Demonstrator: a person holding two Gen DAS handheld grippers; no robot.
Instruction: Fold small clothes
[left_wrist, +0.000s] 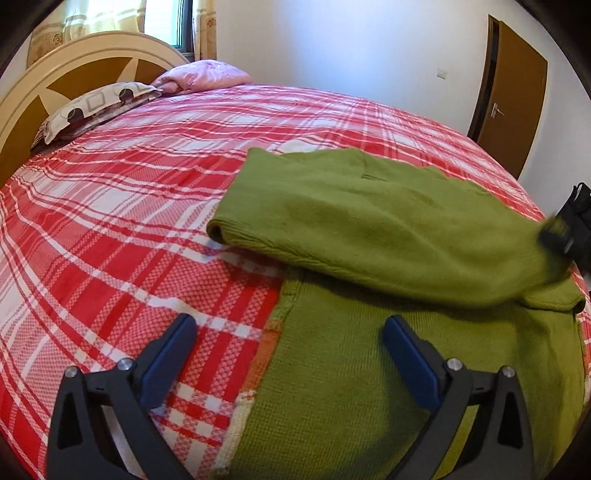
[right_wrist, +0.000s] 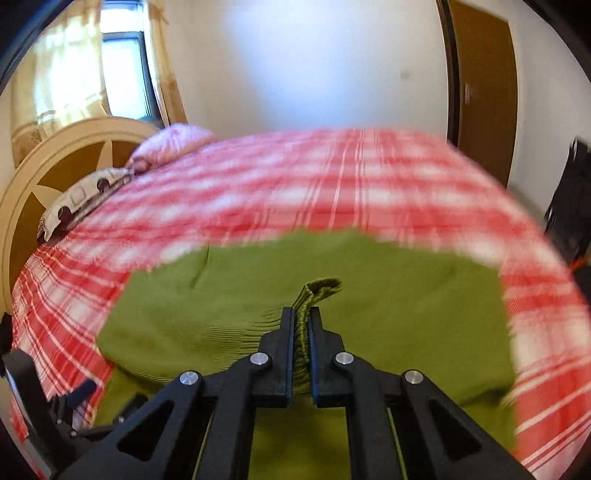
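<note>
Green knit garment (left_wrist: 369, 229) lies on the near right part of the bed, partly folded: an upper layer with a sleeve-like tube end toward the left is laid across a lower ribbed panel. A pale and orange striped trim runs along the lower panel's left edge.

Right gripper (right_wrist: 302, 317): jaws nearly together, pinching a bunched ridge of the green knit, which stands up between the pads and pokes out past the tips. In the left wrist view this gripper shows only as a dark blurred shape at the garment's far right edge.

Left gripper (left_wrist: 290, 332): jaws spread wide, nothing between them. One blue pad hangs over the bedspread, the other over the ribbed panel; the garment's trimmed edge runs between them.

Surface: bedspread (left_wrist: 129, 221), red and white plaid, covering the whole bed. Patterned pillow (left_wrist: 96, 105) and pink quilted bundle (left_wrist: 207, 75) sit at the head, against a cream and brown headboard (left_wrist: 55, 70).

Room: white wall, brown door (left_wrist: 511, 92) at right, curtained window (right_wrist: 118, 62) behind the headboard.

Hard to read: right wrist view is motion-smeared across the plaid and the garment's far edge. Dark object at that view's right rim is unidentifiable. Garment type uncertain.
</note>
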